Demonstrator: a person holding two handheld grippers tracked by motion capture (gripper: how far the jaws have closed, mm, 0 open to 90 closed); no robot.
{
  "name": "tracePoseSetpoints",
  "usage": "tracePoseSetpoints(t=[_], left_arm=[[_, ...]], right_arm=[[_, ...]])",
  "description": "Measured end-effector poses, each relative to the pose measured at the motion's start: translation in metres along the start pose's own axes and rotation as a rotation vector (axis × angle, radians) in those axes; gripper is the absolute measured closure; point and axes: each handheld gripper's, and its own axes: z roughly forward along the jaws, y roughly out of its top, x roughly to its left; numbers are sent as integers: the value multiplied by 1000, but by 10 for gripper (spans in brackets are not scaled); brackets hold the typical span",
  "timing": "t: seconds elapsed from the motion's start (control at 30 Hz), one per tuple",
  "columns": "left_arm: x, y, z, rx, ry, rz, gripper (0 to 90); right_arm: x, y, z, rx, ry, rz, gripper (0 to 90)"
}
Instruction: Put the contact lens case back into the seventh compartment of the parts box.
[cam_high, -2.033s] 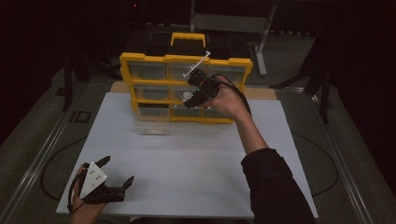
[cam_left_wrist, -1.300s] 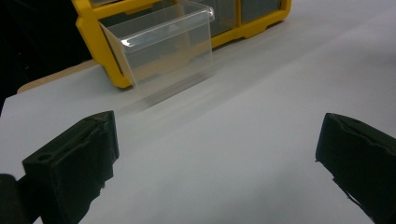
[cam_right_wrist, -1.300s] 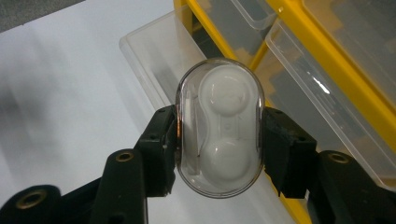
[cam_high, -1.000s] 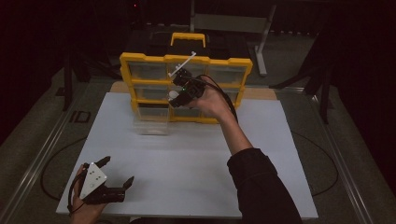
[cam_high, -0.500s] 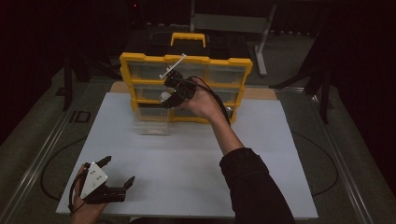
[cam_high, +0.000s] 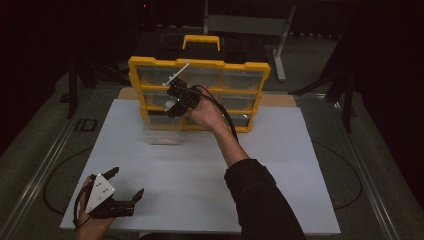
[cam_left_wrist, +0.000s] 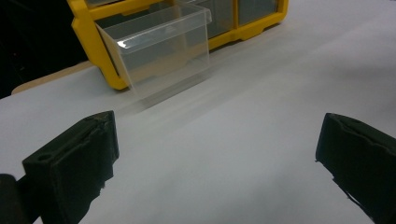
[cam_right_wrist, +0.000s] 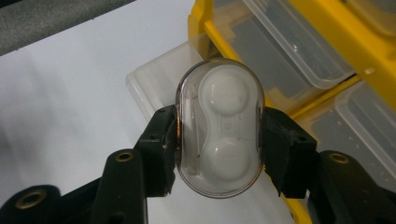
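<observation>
A yellow organizer (cam_high: 200, 62) with clear drawers stands at the back of the white table (cam_high: 280, 170). One clear drawer (cam_high: 162, 132) (cam_left_wrist: 159, 51) is pulled out at its lower left and looks empty. My right gripper (cam_high: 171, 107) (cam_right_wrist: 218, 135) hovers above that drawer, shut on a clear oval case (cam_right_wrist: 218, 133) with a white two-domed insert. Under the case, in the right gripper view, lies the open drawer (cam_right_wrist: 163, 74). My left gripper (cam_high: 122, 187) (cam_left_wrist: 215, 154) rests near the table's front left corner, jaws wide open with nothing between them.
The organizer's black and yellow handle (cam_high: 201, 42) rises at the back. Several shut drawers (cam_right_wrist: 289, 51) sit beside the open one. Dark metal stands (cam_high: 285, 35) rise behind the table. A dark floor with a curved line (cam_high: 55, 175) surrounds the table.
My right gripper has carried the clear case leftward along the organizer's front to above the pulled-out drawer. The left gripper has stayed where it was.
</observation>
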Motion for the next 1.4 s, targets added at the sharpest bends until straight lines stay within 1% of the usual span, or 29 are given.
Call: tracePoseSetpoints(t=[0.33,0.53,0.6,0.73,0.83,0.87,0.9,0.97,1.13,1.2,1.23,1.3,1.4], left_arm=[[0,0,0,-1,0,-4,3],[0,0,0,-2,-1,-3,3],[0,0,0,-1,-2,-1,3],[0,0,0,-1,-3,-2,3],[0,0,0,-1,-3,1,3],[0,0,0,-1,-3,0,3],[1,0,0,0,-5,0,3],[1,0,0,1,-5,0,3],[0,0,0,1,-7,2,3],[0,0,0,2,-7,2,3],[0,0,0,2,-7,1,3],[0,0,0,2,-7,2,3],[0,0,0,2,-7,1,3]], right_arm=[[3,1,19,26,-6,3,485],[4,1,28,24,-10,17,485],[5,1,33,21,-16,20,485],[7,-2,46,34,-26,25,484],[7,-2,48,36,-32,24,484],[7,-3,54,53,-32,37,483],[8,-4,56,56,-34,40,482],[9,-4,59,59,-26,34,482],[13,-5,64,65,-20,45,479],[13,-6,67,59,-18,34,476],[14,-6,68,58,-14,39,472],[13,-8,70,52,-8,47,414],[13,-9,66,42,-21,52,349]])
